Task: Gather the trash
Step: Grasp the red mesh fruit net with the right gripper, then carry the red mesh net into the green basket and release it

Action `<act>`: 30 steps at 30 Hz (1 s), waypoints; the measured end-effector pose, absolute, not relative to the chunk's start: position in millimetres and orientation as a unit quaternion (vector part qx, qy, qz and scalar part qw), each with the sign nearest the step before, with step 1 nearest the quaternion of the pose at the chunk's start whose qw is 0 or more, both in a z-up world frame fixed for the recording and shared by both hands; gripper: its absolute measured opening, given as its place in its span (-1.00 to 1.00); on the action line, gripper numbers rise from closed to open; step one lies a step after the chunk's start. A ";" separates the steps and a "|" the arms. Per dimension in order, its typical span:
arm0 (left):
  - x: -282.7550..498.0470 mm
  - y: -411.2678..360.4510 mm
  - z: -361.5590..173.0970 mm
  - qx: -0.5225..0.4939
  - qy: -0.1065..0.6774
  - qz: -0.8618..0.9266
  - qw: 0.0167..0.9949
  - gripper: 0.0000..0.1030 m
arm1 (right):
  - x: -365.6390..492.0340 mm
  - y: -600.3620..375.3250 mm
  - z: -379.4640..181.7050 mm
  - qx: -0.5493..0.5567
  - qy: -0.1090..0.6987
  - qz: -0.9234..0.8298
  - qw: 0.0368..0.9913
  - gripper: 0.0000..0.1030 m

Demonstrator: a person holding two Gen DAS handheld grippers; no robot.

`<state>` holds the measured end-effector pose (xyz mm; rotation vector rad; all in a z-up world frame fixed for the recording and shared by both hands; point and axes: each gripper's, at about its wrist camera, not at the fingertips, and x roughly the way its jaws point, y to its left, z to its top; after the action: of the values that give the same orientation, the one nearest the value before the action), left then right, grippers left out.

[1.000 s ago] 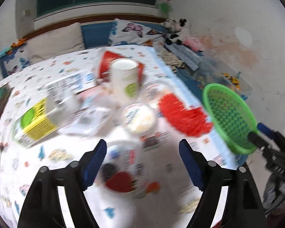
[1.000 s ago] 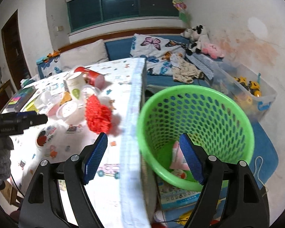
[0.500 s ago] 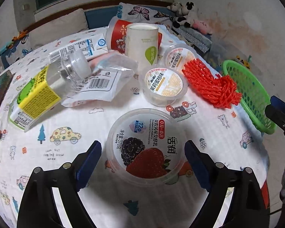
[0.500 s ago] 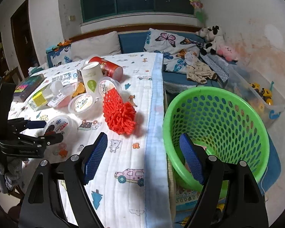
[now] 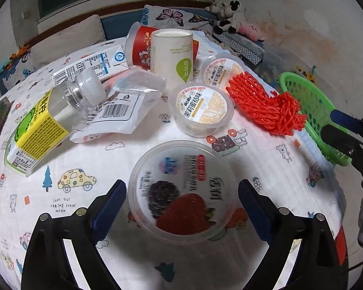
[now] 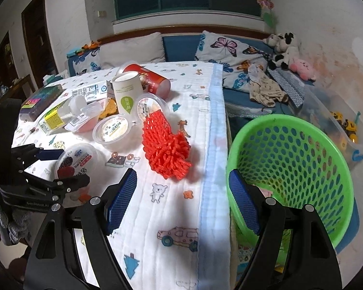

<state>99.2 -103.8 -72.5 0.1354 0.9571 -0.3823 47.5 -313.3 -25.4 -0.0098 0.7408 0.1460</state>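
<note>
A clear tub with a berry-and-strawberry lid (image 5: 181, 193) stands on the printed tablecloth, near the front. My left gripper (image 5: 181, 186) is open and straddles it, a blue pad on each side with a thin gap to the tub wall. In the right wrist view the same tub (image 6: 75, 159) sits between the left gripper's fingers (image 6: 48, 154). My right gripper (image 6: 182, 176) is open and empty above the table's right edge, between a red foam net (image 6: 165, 149) and the green basket (image 6: 290, 159). A pink wrapper (image 6: 266, 192) lies inside the basket.
Behind the tub lie two pudding cups (image 5: 202, 108), a white paper cup (image 5: 171, 53), a tipped red cup (image 5: 140, 46), a yellow-labelled bottle (image 5: 36, 125), a clear wrapper (image 5: 123, 108) and a carton (image 5: 92, 65). A sofa with cushions and toys is beyond.
My left gripper has come down over the berry tub and its jaws have widened around it. My right gripper has swung left, from over the basket to the table edge.
</note>
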 end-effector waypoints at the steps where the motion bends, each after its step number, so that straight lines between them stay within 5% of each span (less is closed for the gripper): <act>1: 98.9 -104.5 -73.3 0.065 0.458 -0.183 0.867 0.76 | 49.9 -312.4 -25.9 -0.005 0.363 0.074 0.929 0.52; 25: 81.8 -82.9 -44.2 0.039 0.418 -0.194 0.887 0.70 | 104.6 -294.7 -53.5 -0.020 0.400 0.109 0.910 0.48; 30: 80.6 -77.5 -30.9 0.031 0.404 -0.192 0.894 0.70 | 111.8 -293.4 -59.8 -0.016 0.407 0.105 0.907 0.18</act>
<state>80.6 -77.5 -30.9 0.0646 0.8387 -0.3979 111.8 -293.4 -59.8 -0.0321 0.8398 0.2175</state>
